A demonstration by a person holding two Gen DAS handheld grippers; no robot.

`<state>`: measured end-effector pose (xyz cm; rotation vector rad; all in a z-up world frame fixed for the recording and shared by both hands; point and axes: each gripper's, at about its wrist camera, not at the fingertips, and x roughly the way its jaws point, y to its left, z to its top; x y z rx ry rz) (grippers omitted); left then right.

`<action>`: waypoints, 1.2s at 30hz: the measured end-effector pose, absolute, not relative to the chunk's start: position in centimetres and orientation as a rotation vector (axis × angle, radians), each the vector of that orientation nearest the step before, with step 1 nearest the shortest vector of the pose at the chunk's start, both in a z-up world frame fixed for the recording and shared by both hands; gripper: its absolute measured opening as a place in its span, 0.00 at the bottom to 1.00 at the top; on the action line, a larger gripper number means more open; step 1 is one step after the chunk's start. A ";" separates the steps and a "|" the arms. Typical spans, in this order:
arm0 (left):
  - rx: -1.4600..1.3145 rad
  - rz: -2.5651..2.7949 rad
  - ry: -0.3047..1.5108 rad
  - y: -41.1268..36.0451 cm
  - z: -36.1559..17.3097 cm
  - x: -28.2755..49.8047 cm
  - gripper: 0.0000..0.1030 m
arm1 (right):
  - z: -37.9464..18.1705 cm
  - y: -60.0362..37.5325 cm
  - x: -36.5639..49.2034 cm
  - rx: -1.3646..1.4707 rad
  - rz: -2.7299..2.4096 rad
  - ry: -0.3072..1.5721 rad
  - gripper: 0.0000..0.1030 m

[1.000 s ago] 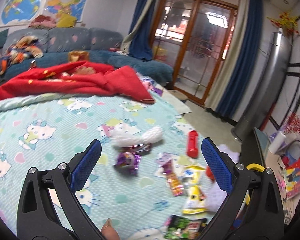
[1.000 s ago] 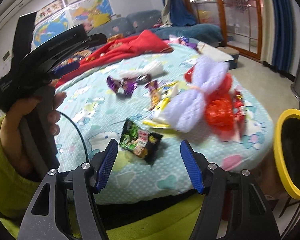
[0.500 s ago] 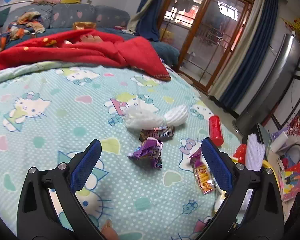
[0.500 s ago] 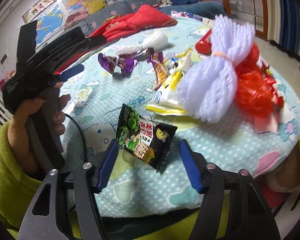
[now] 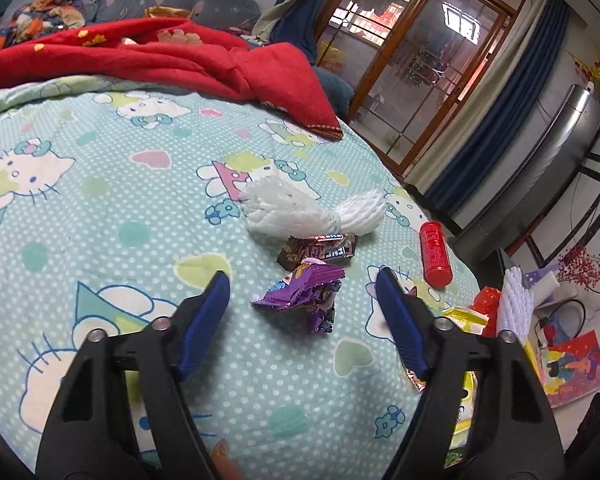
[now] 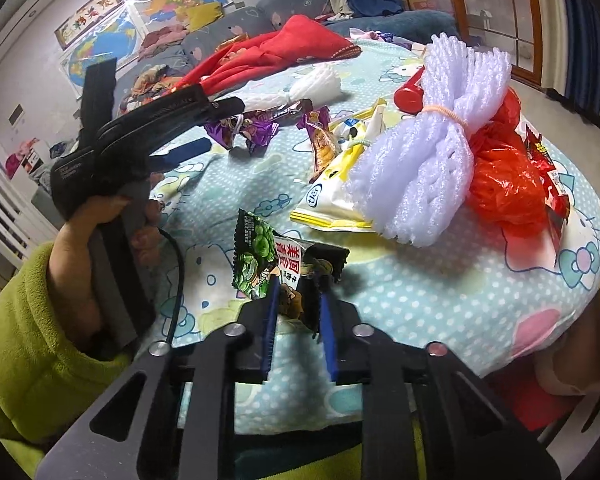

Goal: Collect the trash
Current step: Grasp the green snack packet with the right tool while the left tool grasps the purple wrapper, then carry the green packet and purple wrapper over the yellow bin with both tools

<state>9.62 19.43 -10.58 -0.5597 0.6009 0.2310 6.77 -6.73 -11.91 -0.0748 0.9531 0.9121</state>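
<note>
The trash lies spread out on the cartoon-cat blanket (image 5: 100, 200) because nobody has picked it up yet, so I go for one piece with each hand. My right gripper (image 6: 298, 304) has just been closing, and now its two blue pads pinch the near edge of the green snack packet (image 6: 268, 258), which sticks up and away from the pads. I hold it by the edge because the packet is thin and flat, and I think that is the easy place to grab. Just past it and to the right sit the purple foam net (image 6: 432, 148), a yellow and white bag (image 6: 332, 196) under it, and a red plastic bag (image 6: 504, 184) on the far right. My left gripper (image 5: 302, 294) has also just been closing, but its jaws are half spread and touch nothing. The crumpled purple wrapper (image 5: 306, 294) lies right between them on the blanket, so I guess that is my next grab. Just beyond it is a brown candy bar wrapper (image 5: 320, 250), then a white foam net (image 5: 308, 210), and off to the right a red tube (image 5: 434, 252)
</note>
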 end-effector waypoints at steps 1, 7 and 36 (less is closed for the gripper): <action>-0.561 0.229 0.603 19.5 -10.6 9.7 0.53 | -11.9 -6.7 6.6 -0.081 0.918 0.951 0.15; -0.582 0.214 0.614 19.6 -10.8 9.7 0.22 | -11.2 -6.3 5.8 -0.115 0.932 0.924 0.14; -0.447 0.056 0.486 15.0 -3.9 5.8 0.14 | -5.4 -9.0 5.9 -0.077 0.929 0.705 0.12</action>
